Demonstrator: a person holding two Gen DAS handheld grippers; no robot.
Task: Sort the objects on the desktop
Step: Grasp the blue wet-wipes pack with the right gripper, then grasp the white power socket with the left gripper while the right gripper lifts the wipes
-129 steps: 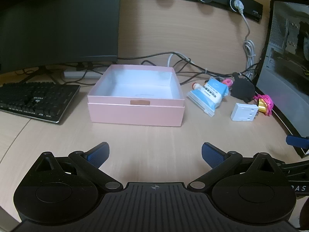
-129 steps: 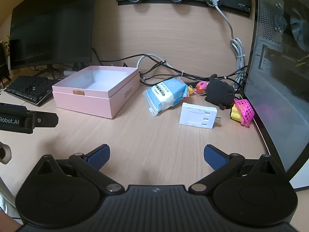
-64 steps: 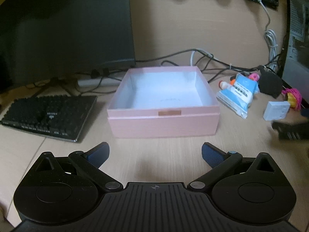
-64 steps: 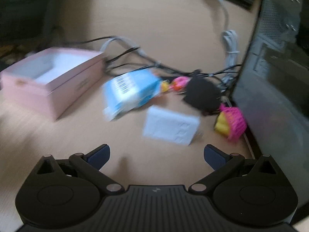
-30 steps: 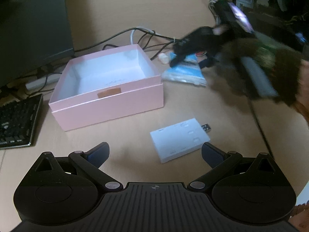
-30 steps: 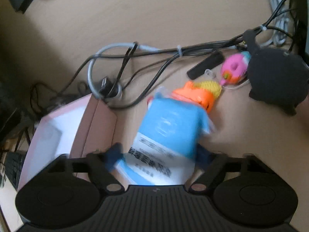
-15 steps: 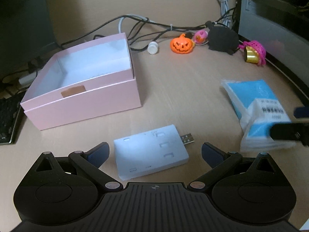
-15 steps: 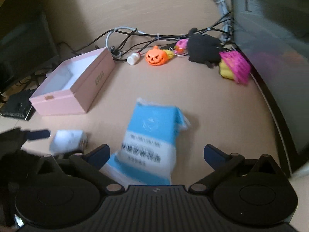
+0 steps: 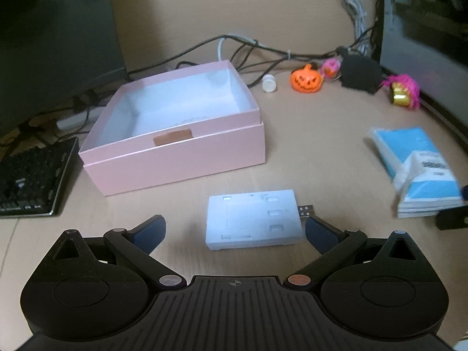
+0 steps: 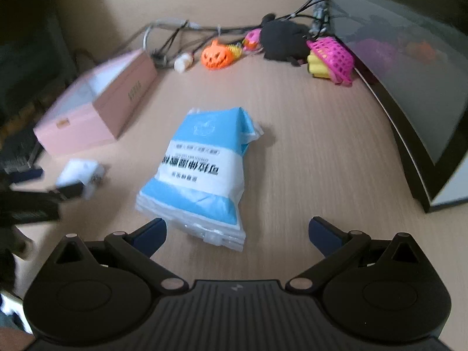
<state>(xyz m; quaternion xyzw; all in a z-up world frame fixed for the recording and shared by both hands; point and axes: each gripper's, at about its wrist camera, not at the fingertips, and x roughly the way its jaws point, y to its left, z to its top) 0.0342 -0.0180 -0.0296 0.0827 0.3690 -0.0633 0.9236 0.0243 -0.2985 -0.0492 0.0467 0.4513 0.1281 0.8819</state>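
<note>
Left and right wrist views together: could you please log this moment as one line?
left gripper: open at white USB hub | right gripper: open at blue tissue pack | pink box: empty

Both views are dim and warm-toned, with dark corners from the fisheye lenses, which bow the desk (image 9: 321, 152) outward. The left wrist view is fairly sharp; the white adapter (image 9: 253, 222) glows pale and overexposed. The right wrist view is smeared by motion blur, worst at its left edge, where the pink box (image 10: 96, 108) loses its outline. Shadows are soft.
</note>
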